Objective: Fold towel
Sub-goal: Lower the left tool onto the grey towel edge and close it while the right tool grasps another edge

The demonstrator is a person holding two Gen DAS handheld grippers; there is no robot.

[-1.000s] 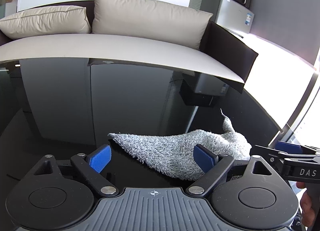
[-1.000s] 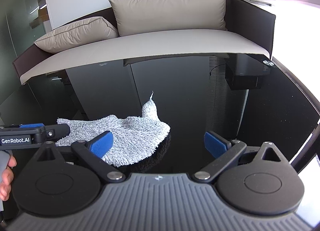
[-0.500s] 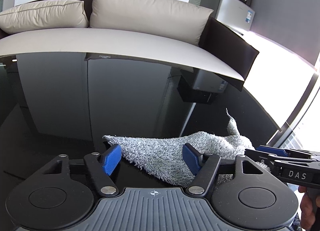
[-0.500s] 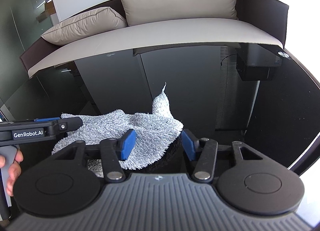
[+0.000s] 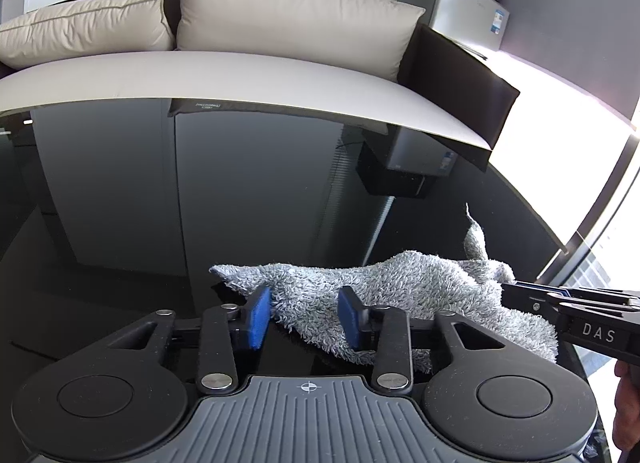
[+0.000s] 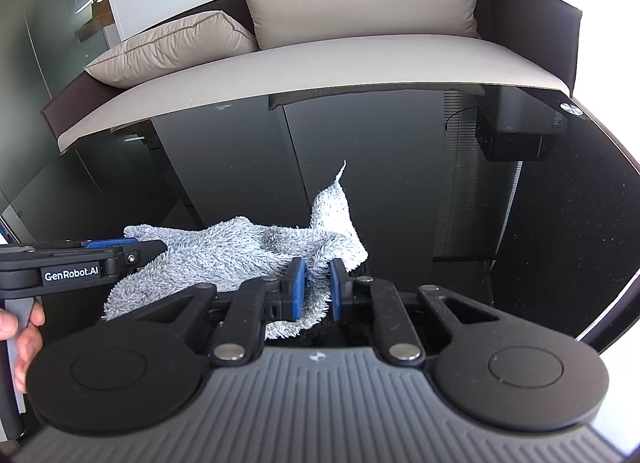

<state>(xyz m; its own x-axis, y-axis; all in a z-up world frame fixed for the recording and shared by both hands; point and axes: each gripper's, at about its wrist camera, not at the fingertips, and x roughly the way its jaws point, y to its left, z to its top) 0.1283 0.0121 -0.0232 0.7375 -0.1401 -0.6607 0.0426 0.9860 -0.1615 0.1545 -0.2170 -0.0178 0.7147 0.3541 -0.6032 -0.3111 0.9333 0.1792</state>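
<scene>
A grey fluffy towel (image 5: 400, 279) lies crumpled on the glossy black table (image 5: 120, 203), with one corner sticking up. My left gripper (image 5: 304, 315) is closing on the towel's near left edge, and the pile fills the gap between its blue pads. In the right wrist view the towel (image 6: 224, 251) bunches up, and my right gripper (image 6: 317, 287) is closing with a fold pinched between its pads at the near right edge. Each gripper also shows side-on in the other view: the left gripper (image 6: 132, 243) and the right gripper (image 5: 516, 289), both at the towel.
A beige sofa (image 5: 240, 75) with cushions stands right behind the table's far edge. A grey cabinet (image 5: 468, 11) with a black device on top stands at the back right. A person's hand (image 6: 24, 327) holds the left gripper's handle. The table's rim (image 6: 616, 283) curves close on the right.
Both grippers' jaws have narrowed from wide apart to close around the towel's near edge. The towel has bunched up slightly between the right pads. Neither hand has shifted noticeably.
</scene>
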